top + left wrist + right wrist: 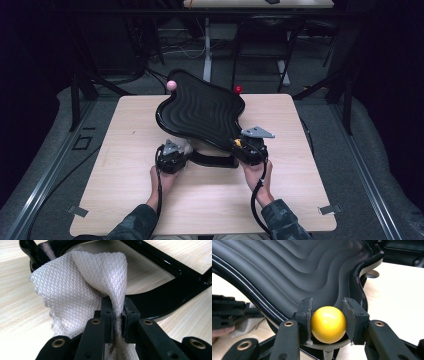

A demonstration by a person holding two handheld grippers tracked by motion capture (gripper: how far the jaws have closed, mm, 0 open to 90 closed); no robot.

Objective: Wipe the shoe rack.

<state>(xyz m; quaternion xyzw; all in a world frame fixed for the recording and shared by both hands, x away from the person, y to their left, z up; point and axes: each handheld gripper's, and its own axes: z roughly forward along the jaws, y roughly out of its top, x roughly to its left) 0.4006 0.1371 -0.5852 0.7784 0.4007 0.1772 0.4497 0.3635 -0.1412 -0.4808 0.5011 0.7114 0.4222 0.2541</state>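
Pale wood-grain bench (210,200) carries two tools: the left tool (116,315) pinches one white waffle-textured cloth (75,285), the right tool (328,312) clamps one glossy yellow ball (328,324) on one black, wavy-ribbed tray (200,110); farther knobs, one pink (171,85), one red (238,89).

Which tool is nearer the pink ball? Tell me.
Left. The left tool sits below the pink ball on the tray's left; the right tool is across the tray.

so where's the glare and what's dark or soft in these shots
High view: the room around the table is nearly black. Right gripper view: a soft highlight sits on the yellow ball, and a bright line runs along the black tray rim. Left gripper view: the white cloth is sharp, bottom-left tabletop overexposed.
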